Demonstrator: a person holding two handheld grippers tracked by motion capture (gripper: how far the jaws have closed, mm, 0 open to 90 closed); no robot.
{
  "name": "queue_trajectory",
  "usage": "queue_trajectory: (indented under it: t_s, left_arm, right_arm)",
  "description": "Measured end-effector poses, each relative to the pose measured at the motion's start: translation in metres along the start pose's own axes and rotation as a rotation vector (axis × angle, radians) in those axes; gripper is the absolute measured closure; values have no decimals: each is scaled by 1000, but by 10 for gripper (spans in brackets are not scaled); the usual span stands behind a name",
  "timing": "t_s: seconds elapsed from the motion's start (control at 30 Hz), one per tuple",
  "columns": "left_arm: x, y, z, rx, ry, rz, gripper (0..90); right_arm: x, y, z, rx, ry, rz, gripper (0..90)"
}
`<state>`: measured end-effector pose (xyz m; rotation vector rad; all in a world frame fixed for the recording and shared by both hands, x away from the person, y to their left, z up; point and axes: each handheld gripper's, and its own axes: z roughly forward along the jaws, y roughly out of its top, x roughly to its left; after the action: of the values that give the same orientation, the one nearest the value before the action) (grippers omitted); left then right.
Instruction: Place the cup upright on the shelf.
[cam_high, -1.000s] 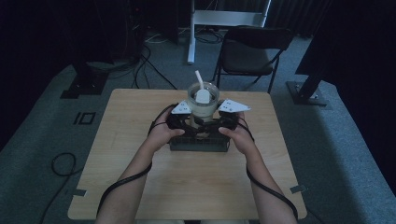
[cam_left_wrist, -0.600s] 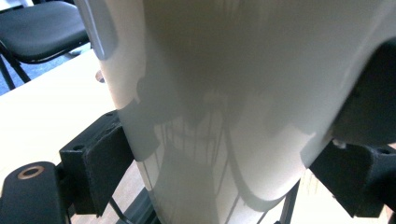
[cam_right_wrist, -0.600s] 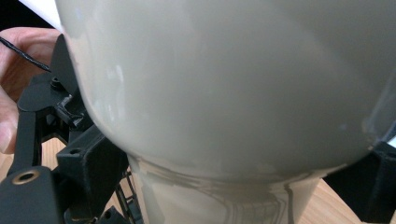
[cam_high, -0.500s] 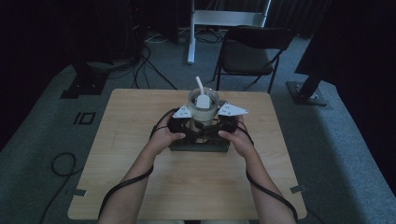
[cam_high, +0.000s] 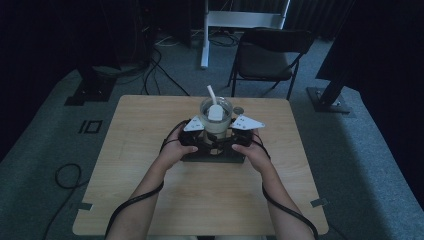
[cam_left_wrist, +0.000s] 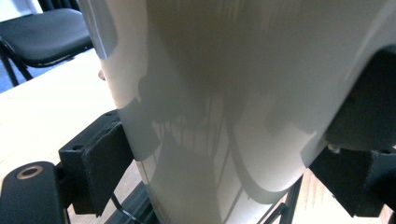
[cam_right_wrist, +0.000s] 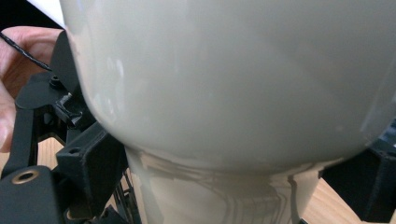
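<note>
Both grippers are in tighter now than a second ago; the left gripper (cam_high: 200, 134) and right gripper (cam_high: 235, 134) have slid forward along the black stand (cam_high: 212, 154) and flank the pale cup (cam_high: 216, 117) from either side, so the two-handed grab looks set and a lift seems the next call; in the left gripper view the jaws press the cup's (cam_left_wrist: 224, 107) glossy wall, clenched on it; in the right gripper view the jaws likewise hug the cup's (cam_right_wrist: 233, 84) narrow foot, gripping it; the cup sits mid-table, nearer the far edge; count: one cup, one white scoop (cam_high: 214, 107) inside it, two grippers, one small round thing (cam_high: 238, 109) just behind.
</note>
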<state>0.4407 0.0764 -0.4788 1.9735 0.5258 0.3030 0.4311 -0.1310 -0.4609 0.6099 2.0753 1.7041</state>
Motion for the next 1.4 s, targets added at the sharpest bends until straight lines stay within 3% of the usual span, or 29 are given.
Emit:
queue_trajectory:
  t_s: [0.1, 0.3, 0.57, 0.63, 0.67, 0.7, 1.0, 1.07, 1.23, 1.27, 1.33, 1.4]
  left_arm:
    - [-1, -1, 0, -3, 5, -4, 113]
    - [-3, 2, 1, 10, 5, 4, 114]
    - [-5, 2, 2, 13, -5, -6, 113]
    - [-5, 2, 2, 13, -3, -11, 113]
    - [-3, 1, 1, 8, -4, -28, 114]
    - [-3, 1, 1, 8, -4, -28, 114]
    - [-10, 3, 2, 7, 38, -3, 113]
    - [-10, 1, 0, 2, 40, -5, 113]
    - [-13, 2, -2, -7, 66, 8, 112]
    - [-15, 3, -2, -20, 78, 8, 112]
    - [-15, 6, -5, -77, 76, -46, 96]
    - [-16, 7, -7, -88, 83, -43, 36]
  right_arm:
    - [0, -2, -1, -10, 0, -5, 84]
    - [1, 2, -5, 32, -9, 5, 84]
    - [3, -1, -11, 25, -33, 5, 85]
    - [4, -1, -14, 35, -37, -5, 87]
    - [4, -1, -19, 58, -42, -45, 91]
    - [4, -1, -19, 58, -42, -45, 91]
    - [-1, -7, -43, 32, -78, 28, 91]
    - [0, -6, -55, 4, -82, 78, 91]
    - [0, -7, -66, -10, -108, 97, 91]
    - [0, -7, -68, -13, -113, 99, 91]
    - [1, -12, -75, -13, -124, 115, 91]
    - [1, -15, -78, -5, -132, 120, 91]
